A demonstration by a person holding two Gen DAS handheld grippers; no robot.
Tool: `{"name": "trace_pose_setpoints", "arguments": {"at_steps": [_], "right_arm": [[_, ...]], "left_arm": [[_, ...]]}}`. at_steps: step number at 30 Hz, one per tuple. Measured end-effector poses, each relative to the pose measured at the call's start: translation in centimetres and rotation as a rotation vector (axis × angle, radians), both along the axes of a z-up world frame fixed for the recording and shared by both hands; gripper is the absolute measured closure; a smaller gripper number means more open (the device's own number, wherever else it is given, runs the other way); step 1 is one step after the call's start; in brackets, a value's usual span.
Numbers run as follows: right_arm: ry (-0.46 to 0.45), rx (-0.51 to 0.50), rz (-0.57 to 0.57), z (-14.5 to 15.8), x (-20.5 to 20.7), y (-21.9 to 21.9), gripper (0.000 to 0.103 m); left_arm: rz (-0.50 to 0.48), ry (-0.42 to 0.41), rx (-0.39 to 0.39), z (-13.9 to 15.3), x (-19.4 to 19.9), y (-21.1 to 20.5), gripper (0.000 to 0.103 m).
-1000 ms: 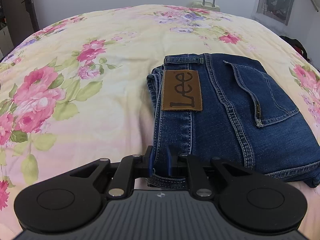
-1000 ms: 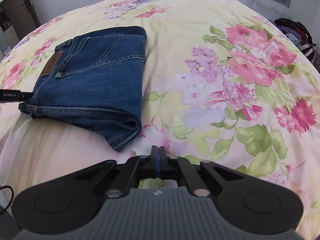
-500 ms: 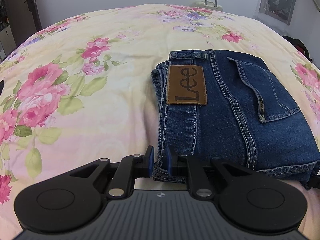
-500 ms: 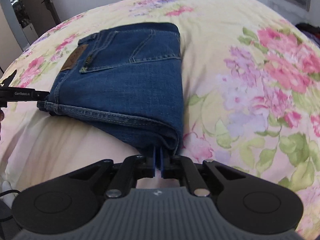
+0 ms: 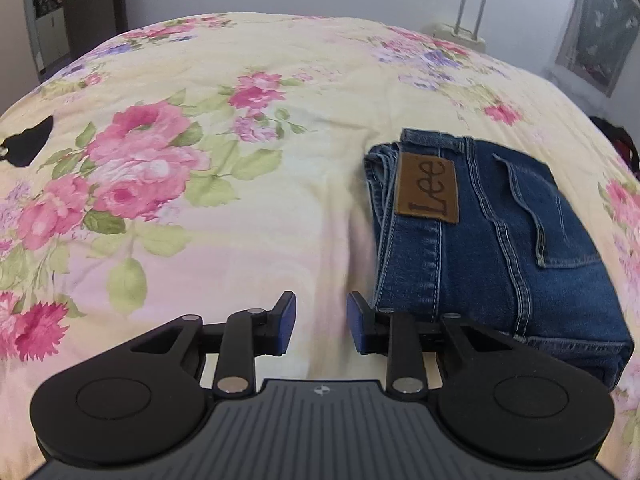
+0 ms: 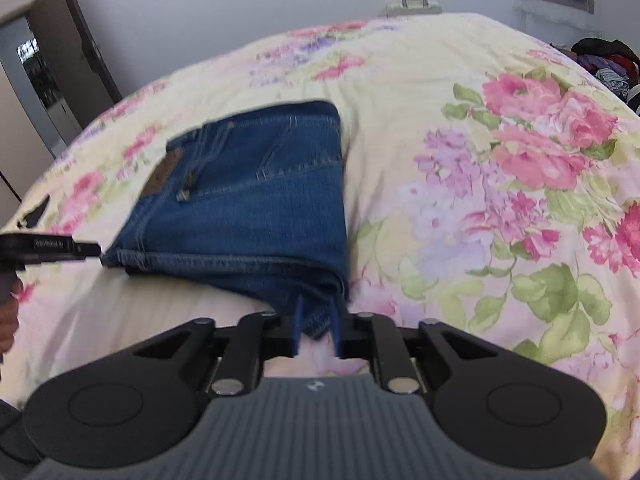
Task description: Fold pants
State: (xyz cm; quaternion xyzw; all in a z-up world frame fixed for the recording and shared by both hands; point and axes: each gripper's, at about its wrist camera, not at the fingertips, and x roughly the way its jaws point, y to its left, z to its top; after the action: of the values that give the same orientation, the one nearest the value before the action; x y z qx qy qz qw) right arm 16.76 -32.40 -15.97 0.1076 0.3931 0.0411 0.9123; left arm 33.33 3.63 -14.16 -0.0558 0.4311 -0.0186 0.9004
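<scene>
The folded blue denim pants [image 5: 492, 248] lie right of the empty, just-opened left claw [image 5: 321, 322], their corner seemingly loose between the just-opened right claw [image 6: 316, 326] pads.

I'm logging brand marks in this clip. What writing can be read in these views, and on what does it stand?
"Lee": on the brown leather patch at the waistband of the folded jeans.
Pale lettering on the side of the left gripper, seen from the right wrist: too small and blurred to read.
No other writing is visible.
</scene>
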Motion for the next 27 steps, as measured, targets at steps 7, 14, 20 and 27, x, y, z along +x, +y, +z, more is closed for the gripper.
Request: {"name": "trace_pose_setpoints", "arguments": {"at_steps": [7,14,20,27], "right_arm": [[-0.091,0.228,-0.071,-0.3,3.3,-3.7,0.045],[-0.038,0.444,-0.063,-3.3,9.6,-6.2,0.038],[0.034,0.568,-0.028,-6.6,14.5,-7.2,0.039],[0.058,0.662,0.008,-8.8,18.7,-7.8,0.055]], "left_arm": [[-0.001,-0.034,-0.391,-0.9,3.6,2.6,0.024],[-0.033,0.028,-0.494,-4.9,9.0,2.6,0.02],[-0.12,0.014,-0.516,-6.7,11.7,2.1,0.011],[-0.172,0.029,-0.607,-7.9,13.7,2.0,0.025]]}}
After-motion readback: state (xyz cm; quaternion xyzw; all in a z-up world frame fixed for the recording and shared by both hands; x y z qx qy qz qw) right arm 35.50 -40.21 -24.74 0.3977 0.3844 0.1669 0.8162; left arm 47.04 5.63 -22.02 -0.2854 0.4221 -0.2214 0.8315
